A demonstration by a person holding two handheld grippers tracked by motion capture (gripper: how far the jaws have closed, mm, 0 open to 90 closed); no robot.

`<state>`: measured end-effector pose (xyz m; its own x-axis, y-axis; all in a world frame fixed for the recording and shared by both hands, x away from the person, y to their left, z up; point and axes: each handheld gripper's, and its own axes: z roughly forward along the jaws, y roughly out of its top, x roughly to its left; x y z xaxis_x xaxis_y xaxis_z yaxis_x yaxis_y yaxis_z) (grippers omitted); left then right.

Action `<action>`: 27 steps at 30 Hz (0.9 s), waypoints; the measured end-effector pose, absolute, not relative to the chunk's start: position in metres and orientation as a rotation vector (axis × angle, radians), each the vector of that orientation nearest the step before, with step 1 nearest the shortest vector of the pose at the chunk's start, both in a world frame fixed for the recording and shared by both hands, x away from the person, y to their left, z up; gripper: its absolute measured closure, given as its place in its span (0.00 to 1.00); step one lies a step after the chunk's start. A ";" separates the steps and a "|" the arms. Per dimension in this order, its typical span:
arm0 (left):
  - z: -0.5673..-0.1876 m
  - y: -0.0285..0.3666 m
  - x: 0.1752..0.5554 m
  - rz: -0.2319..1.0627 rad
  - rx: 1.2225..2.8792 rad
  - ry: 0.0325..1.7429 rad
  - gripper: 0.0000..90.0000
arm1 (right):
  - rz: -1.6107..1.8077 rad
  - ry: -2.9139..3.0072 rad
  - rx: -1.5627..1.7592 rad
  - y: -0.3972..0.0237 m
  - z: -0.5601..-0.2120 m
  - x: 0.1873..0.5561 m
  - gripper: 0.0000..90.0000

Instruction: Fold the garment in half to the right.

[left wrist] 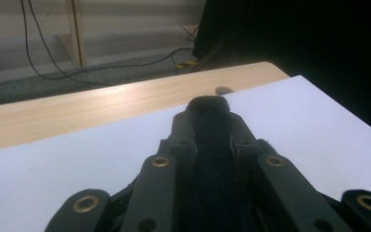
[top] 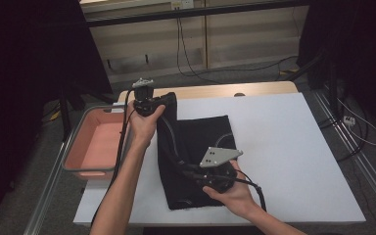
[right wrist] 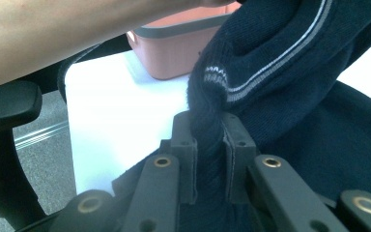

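A dark navy garment with thin grey stripes lies on the white table cover, part of it lifted and folded over. My left gripper is at the garment's far left corner, shut on a pinch of its dark fabric. My right gripper is over the near part of the garment, shut on a bunched striped edge of it. The cloth hangs between the two grippers as a raised fold.
A pink bin with a grey rim stands just left of the table, also seen past the garment. A wooden table edge runs along the far side. Cables trail on the floor behind. Bare white cover lies to the right.
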<state>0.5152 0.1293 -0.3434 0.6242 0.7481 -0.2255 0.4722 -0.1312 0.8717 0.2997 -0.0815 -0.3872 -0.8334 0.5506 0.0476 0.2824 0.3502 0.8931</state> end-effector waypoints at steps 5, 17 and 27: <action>-0.346 0.114 0.519 0.313 1.791 0.981 0.86 | 1.465 2.340 0.769 -0.092 -0.388 0.294 0.88; -0.362 0.085 0.522 0.283 1.834 0.955 0.86 | 1.421 2.328 0.829 -0.110 -0.402 0.284 0.87; -0.381 0.070 0.526 0.249 1.857 0.963 0.86 | 1.362 2.354 0.876 -0.121 -0.418 0.283 0.86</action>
